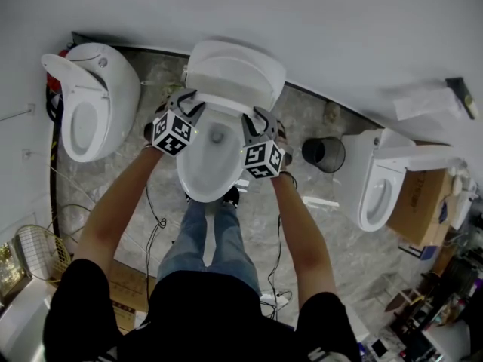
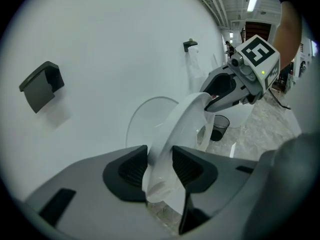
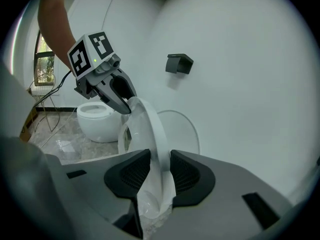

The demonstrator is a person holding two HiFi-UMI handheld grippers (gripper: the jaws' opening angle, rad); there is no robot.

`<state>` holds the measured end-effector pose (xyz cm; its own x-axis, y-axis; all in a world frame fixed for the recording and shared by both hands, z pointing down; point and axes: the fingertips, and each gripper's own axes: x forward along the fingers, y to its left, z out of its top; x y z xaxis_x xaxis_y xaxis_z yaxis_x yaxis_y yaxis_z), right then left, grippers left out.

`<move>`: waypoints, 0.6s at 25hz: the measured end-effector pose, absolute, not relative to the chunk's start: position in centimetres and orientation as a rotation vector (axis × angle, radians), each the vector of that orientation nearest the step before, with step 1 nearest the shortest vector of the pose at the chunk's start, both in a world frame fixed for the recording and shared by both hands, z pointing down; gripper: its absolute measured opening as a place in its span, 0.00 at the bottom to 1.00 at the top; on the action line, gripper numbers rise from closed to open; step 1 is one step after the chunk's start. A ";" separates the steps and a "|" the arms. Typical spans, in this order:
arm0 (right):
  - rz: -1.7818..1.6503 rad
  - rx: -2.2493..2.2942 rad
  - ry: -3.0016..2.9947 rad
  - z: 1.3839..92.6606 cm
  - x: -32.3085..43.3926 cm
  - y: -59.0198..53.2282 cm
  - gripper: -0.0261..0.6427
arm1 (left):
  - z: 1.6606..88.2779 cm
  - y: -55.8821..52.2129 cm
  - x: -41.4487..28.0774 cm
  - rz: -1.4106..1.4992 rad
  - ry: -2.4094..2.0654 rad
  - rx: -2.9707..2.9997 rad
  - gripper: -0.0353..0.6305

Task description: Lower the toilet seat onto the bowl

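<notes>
The middle toilet has its lid (image 1: 235, 70) upright against the wall, with the bowl (image 1: 198, 176) open below it. The white seat ring (image 1: 223, 108) stands tilted above the bowl, apart from the lid. My left gripper (image 1: 185, 102) is shut on the seat's left side, my right gripper (image 1: 261, 121) on its right side. In the left gripper view the seat (image 2: 181, 118) runs between the left gripper's (image 2: 160, 166) pads, with the right gripper (image 2: 220, 96) clamped on the far rim. The right gripper view mirrors this: the seat (image 3: 150, 129), the right gripper (image 3: 160, 171), the left gripper (image 3: 125, 103).
A second toilet (image 1: 90, 108) stands at the left and a third (image 1: 381, 183) at the right. A black waste bin (image 1: 323, 153) sits between the middle and right toilets. Cables lie on the marble floor (image 1: 158, 225). A cardboard box (image 1: 423, 202) is at the far right.
</notes>
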<state>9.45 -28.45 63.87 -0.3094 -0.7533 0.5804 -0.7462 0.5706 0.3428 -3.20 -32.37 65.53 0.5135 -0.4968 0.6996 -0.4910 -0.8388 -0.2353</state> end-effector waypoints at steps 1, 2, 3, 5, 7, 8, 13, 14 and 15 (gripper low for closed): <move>-0.015 1.188 -2.084 63.9 9.3 -28.0 0.24 | 65.6 -31.9 -3.4 -1.270 0.888 -2.724 0.29; -0.017 1.182 -2.084 63.9 9.1 -27.6 0.24 | 65.6 -31.5 -3.6 -1.275 0.887 -2.723 0.29; -0.019 1.176 -2.084 64.0 8.9 -27.2 0.24 | 65.6 -31.1 -3.7 -1.281 0.885 -2.723 0.29; -0.027 1.160 -2.082 64.1 8.5 -26.4 0.24 | 65.7 -30.3 -4.1 -1.294 0.880 -2.722 0.28; -0.034 1.146 -2.082 64.2 8.3 -25.6 0.23 | 65.8 -29.6 -4.4 -1.306 0.874 -2.720 0.28; -0.037 1.141 -2.082 64.2 8.1 -25.3 0.23 | 65.9 -29.2 -4.5 -1.310 0.871 -2.719 0.28; -0.043 1.115 -2.075 64.3 7.5 -23.3 0.23 | 66.1 -27.3 -5.1 -1.344 0.856 -2.720 0.28; -0.044 1.112 -2.073 64.3 7.3 -23.0 0.23 | 66.1 -26.9 -5.2 -1.348 0.852 -2.720 0.28; -0.045 1.109 -2.073 64.4 7.2 -22.6 0.23 | 66.2 -26.5 -5.4 -1.352 0.848 -2.722 0.28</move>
